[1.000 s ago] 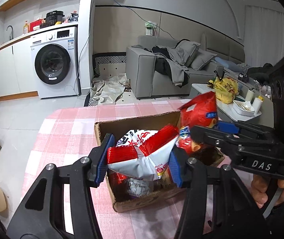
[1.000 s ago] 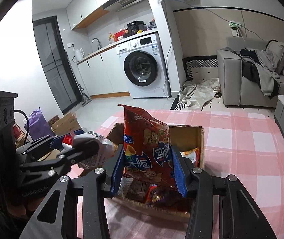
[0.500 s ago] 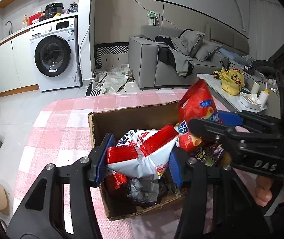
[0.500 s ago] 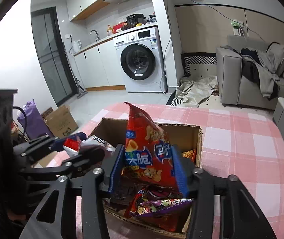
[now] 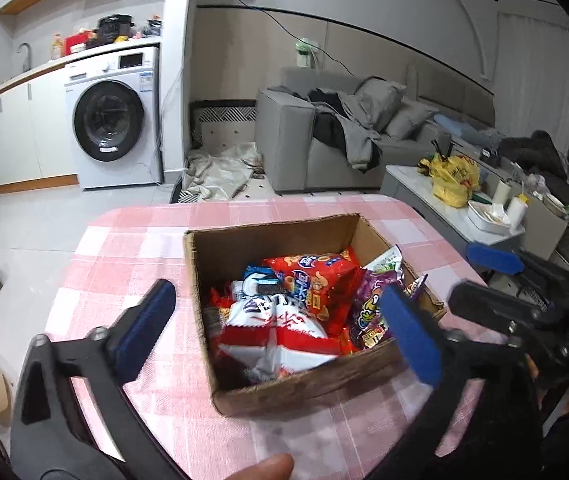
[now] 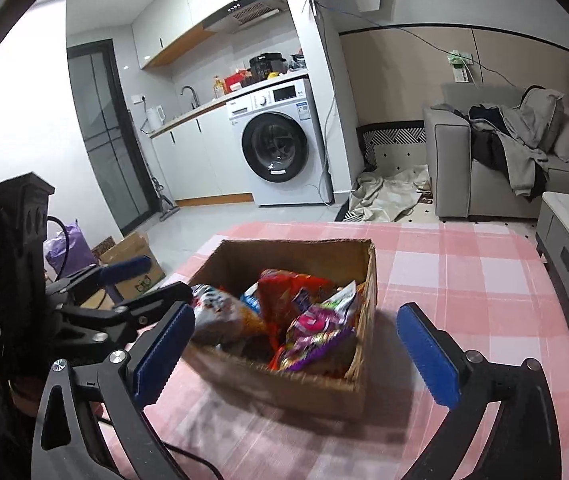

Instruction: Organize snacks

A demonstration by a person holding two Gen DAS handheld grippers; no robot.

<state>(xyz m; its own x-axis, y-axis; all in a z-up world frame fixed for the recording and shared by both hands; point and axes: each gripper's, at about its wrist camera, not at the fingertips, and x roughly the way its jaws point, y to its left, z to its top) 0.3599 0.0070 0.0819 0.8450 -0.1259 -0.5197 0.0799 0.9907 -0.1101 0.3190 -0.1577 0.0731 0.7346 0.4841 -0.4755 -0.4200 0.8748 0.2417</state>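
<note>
Both grippers, left (image 5: 280, 326) and right (image 6: 296, 350), are opening their fingers empty over the box (image 5: 316, 384), where every visible snack (image 5: 280, 332) already lies, leaving little to do.

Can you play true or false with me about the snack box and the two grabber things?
1. The cardboard box sits on a pink checked tablecloth. True.
2. The left gripper is squeezing the red and white bag. False: its jaws are opening and the bag lies in the box.
3. The right gripper holds nothing. True: its jaws are opening, clear of the snacks.
4. The box is empty. False: it holds several snack bags, an orange-red bag among them.
5. The washing machine door is wide open. False: it is shut.
</note>
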